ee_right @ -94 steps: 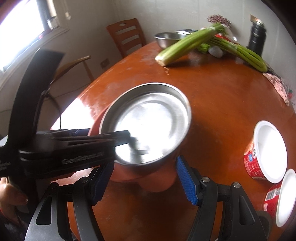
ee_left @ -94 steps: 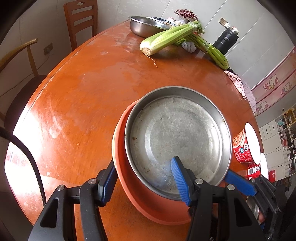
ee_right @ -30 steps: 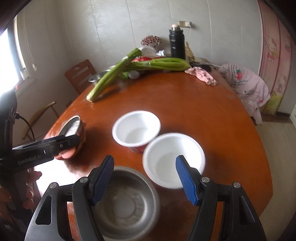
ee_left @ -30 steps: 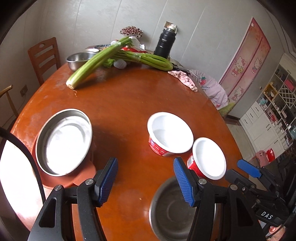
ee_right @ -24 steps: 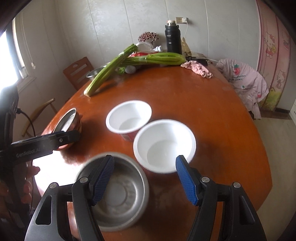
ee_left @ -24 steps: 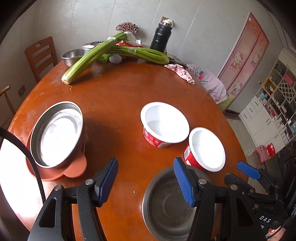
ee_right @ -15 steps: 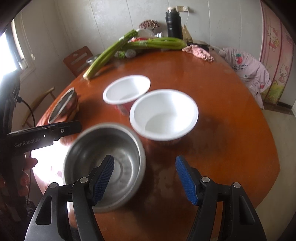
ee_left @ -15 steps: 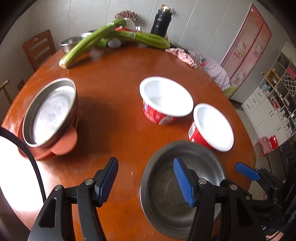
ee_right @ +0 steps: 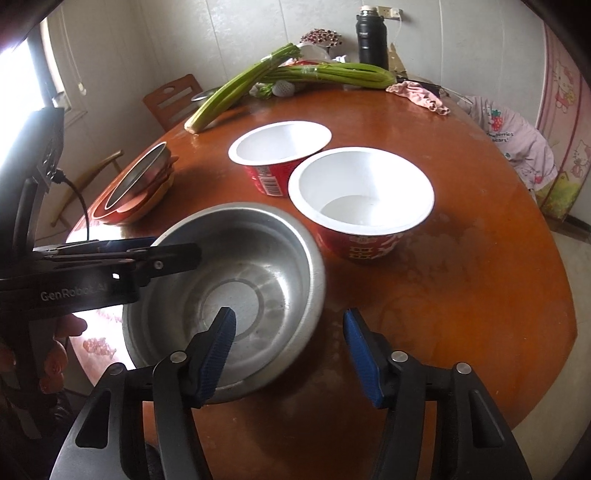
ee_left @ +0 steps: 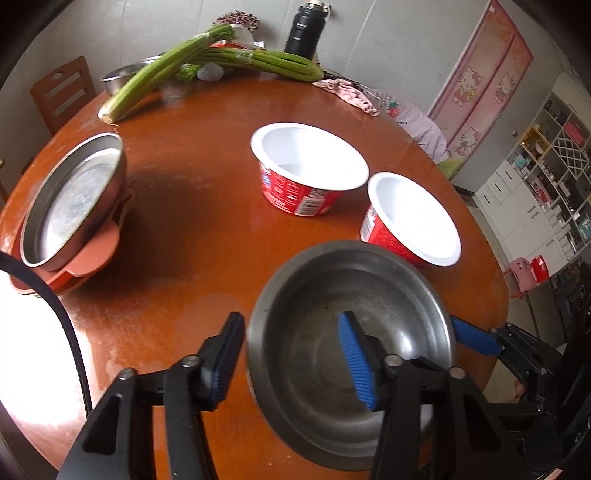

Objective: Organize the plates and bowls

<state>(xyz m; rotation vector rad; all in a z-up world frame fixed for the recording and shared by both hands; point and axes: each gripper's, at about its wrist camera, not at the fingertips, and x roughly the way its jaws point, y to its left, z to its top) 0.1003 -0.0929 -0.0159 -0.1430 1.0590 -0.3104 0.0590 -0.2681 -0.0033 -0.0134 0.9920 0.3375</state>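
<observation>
A steel bowl (ee_left: pixel 351 325) (ee_right: pixel 236 288) sits on the round brown table near its front edge. My left gripper (ee_left: pixel 291 358) is open and straddles the bowl's left rim, one finger outside, one inside. My right gripper (ee_right: pixel 288 354) is open and straddles the bowl's right rim. Two red paper bowls with white insides stand behind it, one nearer (ee_left: pixel 410 218) (ee_right: pixel 362 203) and one farther (ee_left: pixel 306 166) (ee_right: pixel 280 147). A steel plate (ee_left: pixel 70 195) (ee_right: pixel 140 173) rests tilted on stacked orange plates (ee_left: pixel 88 258) (ee_right: pixel 136 206) at the left.
Long celery stalks (ee_left: pixel 207 59) (ee_right: pixel 280 74), a black flask (ee_left: pixel 304 26) (ee_right: pixel 371 33), a pink cloth (ee_left: pixel 347 92) (ee_right: pixel 417 94) and another steel bowl (ee_left: pixel 122 75) lie at the far edge. Wooden chairs (ee_left: pixel 62 92) (ee_right: pixel 173 96) stand at the left.
Both grippers have moved from the plate stack at the left over to the steel bowl and lowered toward it, so each now straddles its rim. The jaws stayed open.
</observation>
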